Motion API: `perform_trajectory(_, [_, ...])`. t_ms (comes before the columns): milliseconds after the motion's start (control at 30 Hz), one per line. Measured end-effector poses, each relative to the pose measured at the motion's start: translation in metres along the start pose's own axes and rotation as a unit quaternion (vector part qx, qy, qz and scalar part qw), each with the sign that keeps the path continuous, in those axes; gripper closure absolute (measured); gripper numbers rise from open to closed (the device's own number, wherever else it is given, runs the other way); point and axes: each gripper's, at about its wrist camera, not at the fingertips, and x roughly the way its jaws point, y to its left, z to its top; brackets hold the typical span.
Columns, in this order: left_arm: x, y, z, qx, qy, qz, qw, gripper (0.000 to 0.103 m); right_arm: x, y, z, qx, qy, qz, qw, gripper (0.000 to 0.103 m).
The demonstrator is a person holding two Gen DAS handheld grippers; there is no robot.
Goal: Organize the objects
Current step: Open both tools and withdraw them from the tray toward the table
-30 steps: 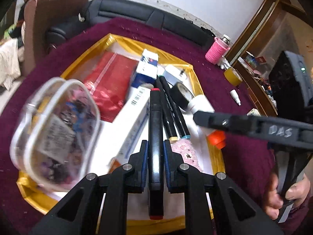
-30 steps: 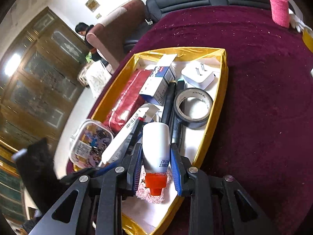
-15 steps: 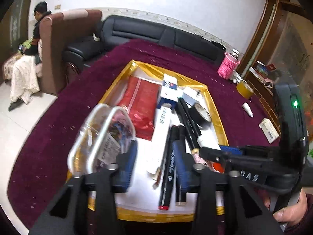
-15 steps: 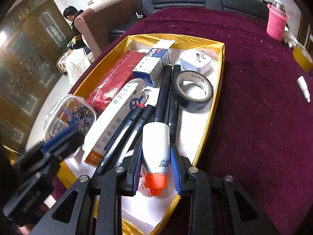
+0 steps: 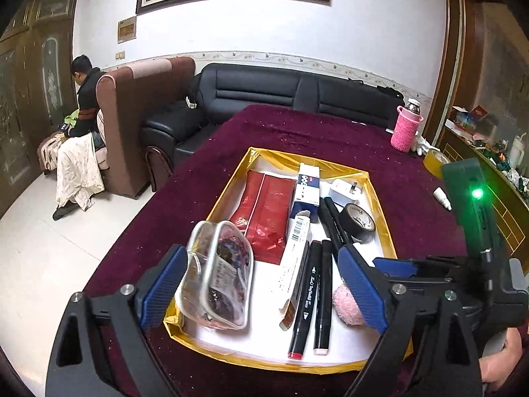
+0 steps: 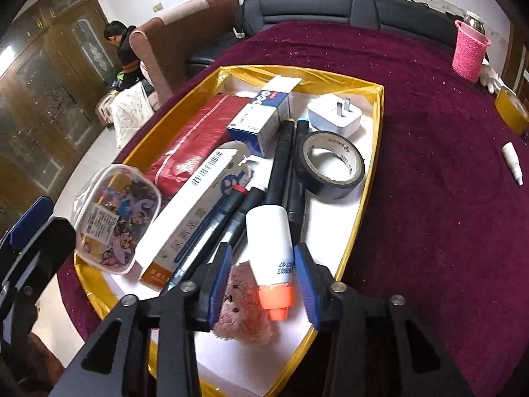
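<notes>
Item 1, my right gripper (image 6: 261, 278): jaws apart, straddling the white glue bottle (image 6: 271, 238), blue pads clear of it on both sides as far as I can judge. The bottle lies in the gold-rimmed tray (image 6: 370, 185), orange cap toward me, propped on the black markers (image 6: 284, 165) and on a pink plush toy (image 6: 244, 311).

Item 2, my left gripper (image 5: 261, 284): jaws spread wide, holding nothing, hovering over the tray's near end above two more markers (image 5: 314, 294) and beside the clear pouch of stickers (image 5: 220, 278).

Risks, as I judge them:
- The bottle sits on uneven support; it may roll off the markers toward the black tape roll (image 6: 330, 165).
- Withdrawing the right gripper carelessly may snag the cap or drag the plush.
- The two grippers are close together and could knock each other.
- The pouch leans over the tray's corner and may tip out if the left pad brushes it.

Writing, legible only in part:
- Bottle: upside-down print, digits ending "07".
- Long white carton (image 6: 195, 211): barcode, blue cartoon figure, Chinese characters I cannot read.
- Blue-and-white box (image 5: 307, 188): print too small.
- Nearest marker: script lettering, unreadable.
- Tape core: faint stamped text.

Outlying: red packet (image 5: 264, 211), white plug adapter (image 6: 337, 115), pink knitted cup sleeve (image 6: 469, 53) on the maroon cloth.
</notes>
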Motion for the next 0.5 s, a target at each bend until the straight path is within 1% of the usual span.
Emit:
perform_trajectory(67, [-0.001,-0.003,-0.001,0.004,0.003,0.002,1.0000,0.011,-0.006,0.002,-0.003,-0.005,-0.009,0.005,1.000,0.050])
perform_trajectory(133, [-0.001,-0.005,-0.001,0.005,0.006,0.005,1.0000,0.011,-0.010,0.002,-0.004,-0.007,-0.015,0.004,1.000,0.041])
perform_trajectory(300, [-0.005,-0.011,0.001,0.010,0.007,0.016,0.9998,0.010,-0.024,-0.006,-0.007,0.001,-0.033,0.018,0.999,0.040])
perform_trajectory(367, [-0.006,-0.016,0.001,0.017,0.008,0.020,0.9996,0.010,-0.029,-0.009,-0.008,0.002,-0.038,0.020,0.999,0.036])
perform_trajectory(400, [-0.007,-0.018,0.001,0.020,0.008,0.022,0.9995,0.010,-0.031,-0.010,-0.008,0.004,-0.040,0.015,0.999,0.031])
perform_trajectory(433, [-0.008,-0.021,0.001,0.023,0.008,0.024,0.9994,0.010,-0.033,-0.013,-0.009,0.007,-0.043,0.013,0.999,0.028])
perform_trajectory(500, [-0.009,-0.025,0.002,0.030,0.007,0.028,0.9992,0.010,-0.037,-0.020,-0.010,0.015,-0.049,0.018,0.999,0.027])
